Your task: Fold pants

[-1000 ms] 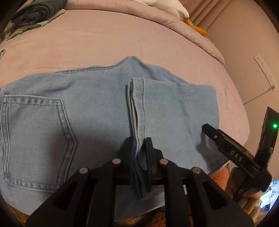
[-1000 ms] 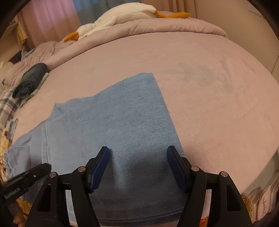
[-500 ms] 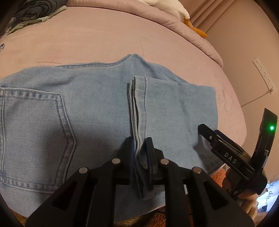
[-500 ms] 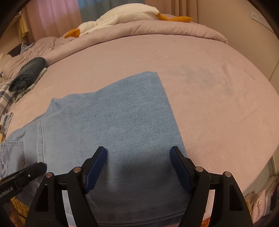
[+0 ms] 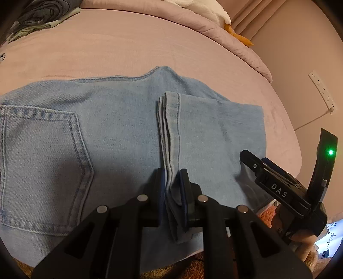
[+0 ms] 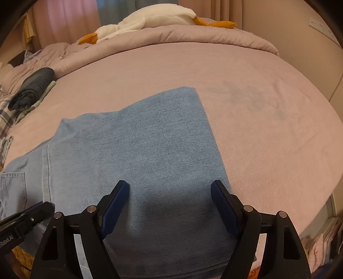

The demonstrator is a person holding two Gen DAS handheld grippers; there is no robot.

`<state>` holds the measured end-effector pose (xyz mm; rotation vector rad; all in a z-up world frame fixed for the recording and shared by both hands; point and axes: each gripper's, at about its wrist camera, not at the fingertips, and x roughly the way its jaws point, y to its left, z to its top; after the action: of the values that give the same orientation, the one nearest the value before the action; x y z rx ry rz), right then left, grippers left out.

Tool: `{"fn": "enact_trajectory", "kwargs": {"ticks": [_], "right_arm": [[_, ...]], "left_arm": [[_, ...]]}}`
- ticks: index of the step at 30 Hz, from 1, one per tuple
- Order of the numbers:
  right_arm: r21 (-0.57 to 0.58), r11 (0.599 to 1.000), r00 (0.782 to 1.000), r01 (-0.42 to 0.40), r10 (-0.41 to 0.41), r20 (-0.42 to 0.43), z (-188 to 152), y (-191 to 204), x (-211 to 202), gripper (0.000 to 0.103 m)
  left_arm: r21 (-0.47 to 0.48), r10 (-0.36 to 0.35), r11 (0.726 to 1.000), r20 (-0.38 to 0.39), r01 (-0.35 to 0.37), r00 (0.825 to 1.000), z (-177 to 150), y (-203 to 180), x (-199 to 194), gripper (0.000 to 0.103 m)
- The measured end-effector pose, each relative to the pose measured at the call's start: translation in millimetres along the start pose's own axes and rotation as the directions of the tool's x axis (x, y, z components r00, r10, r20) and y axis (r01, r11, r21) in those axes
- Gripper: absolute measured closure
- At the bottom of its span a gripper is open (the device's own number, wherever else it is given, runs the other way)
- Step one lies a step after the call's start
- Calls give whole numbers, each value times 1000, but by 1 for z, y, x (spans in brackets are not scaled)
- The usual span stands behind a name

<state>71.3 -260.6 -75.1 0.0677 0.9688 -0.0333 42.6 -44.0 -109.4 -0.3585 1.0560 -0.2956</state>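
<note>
left gripper (image 5: 172,188) pinching hem of jeans (image 5: 111,128) | right gripper (image 6: 169,206) spread above folded leg | bed (image 6: 257,128)

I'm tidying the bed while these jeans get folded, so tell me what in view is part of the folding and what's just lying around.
Part of the job:
- light blue jeans, leg hems folded back over them
- left gripper, shut on the hems
- right gripper, open above the jeans

Lying about:
- white plush goose
- rolled dark garment
- pink comforter
- wall power strip
</note>
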Motion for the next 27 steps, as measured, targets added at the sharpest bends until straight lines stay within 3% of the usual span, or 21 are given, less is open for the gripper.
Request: {"fn": "enact_trajectory", "kwargs": {"ticks": [9,13,17,23,27], "right_arm": [[22,999,999,-33,34,-21,7,-8,-10,24],[76,992,995,-98,97,21,26,-27,-24,24],[107,990,995,-88,84,46,50,-45,-21,24],[170,969,983,-180,183,-4,75,-58,14,39],[193,955,968,-227,244,-66,74,-53,40,57]], "left_arm": [[5,-7,1000,-1,7,1000,1,0,1,87],[6,-7,1000,-3,7,1000,2,0,1,87],[9,-5,1000,-1,5,1000,2,0,1,87],[9,-4,1000,-3,4,1000,2,-1,1,87],[12,-4,1000,-3,4,1000,3,0,1,87]]}}
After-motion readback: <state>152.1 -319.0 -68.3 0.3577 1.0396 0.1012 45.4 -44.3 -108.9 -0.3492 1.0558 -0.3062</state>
